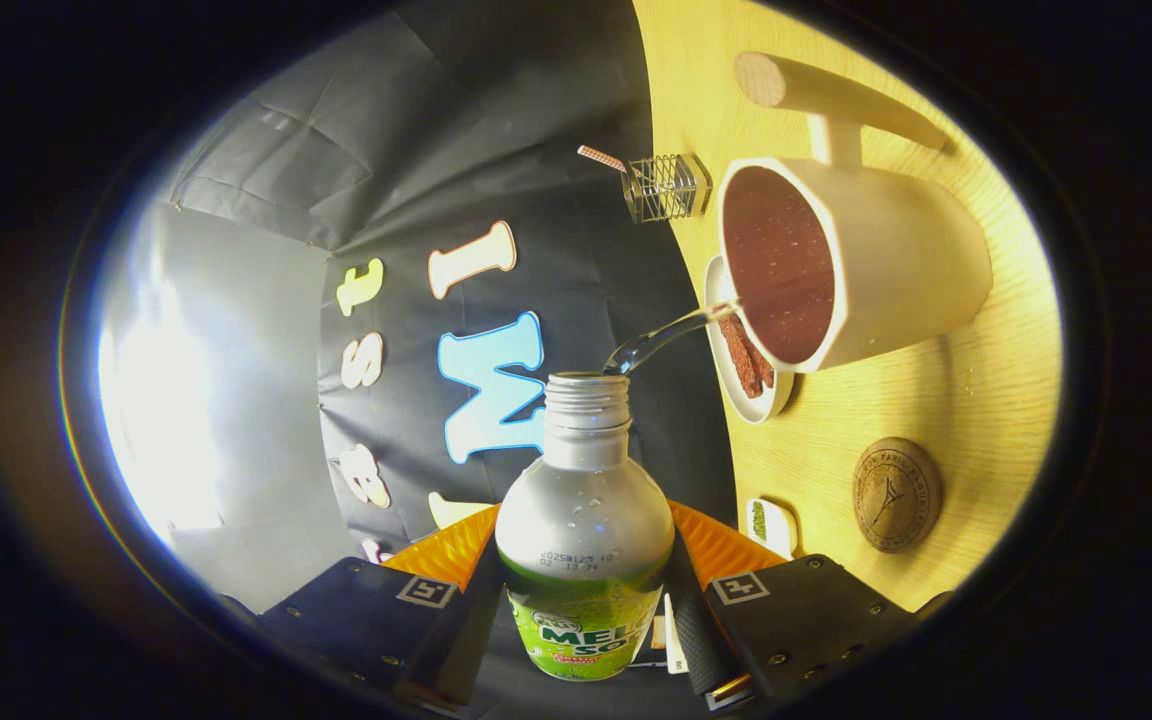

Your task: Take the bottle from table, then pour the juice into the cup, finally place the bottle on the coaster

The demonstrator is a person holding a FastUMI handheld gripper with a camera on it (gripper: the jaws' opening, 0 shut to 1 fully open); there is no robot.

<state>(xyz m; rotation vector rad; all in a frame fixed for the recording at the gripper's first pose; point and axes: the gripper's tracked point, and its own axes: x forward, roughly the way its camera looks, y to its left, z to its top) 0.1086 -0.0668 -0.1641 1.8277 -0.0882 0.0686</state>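
Hand-held gripper clenched on bottle, both fingers pressing its sides. Bottle tipped over desk, stream entering cup at rim (narrow margin). Hold tilt steady, aim deeper into mouth. Coaster near cup, free.

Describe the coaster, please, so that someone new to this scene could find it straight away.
Start at the wooden table and find the big white cup receiving the stream from the bottle the gripper holds. The coaster lies nearer the fingers than the cup. It is the lone flat, round, brown disc with a stamped emblem.
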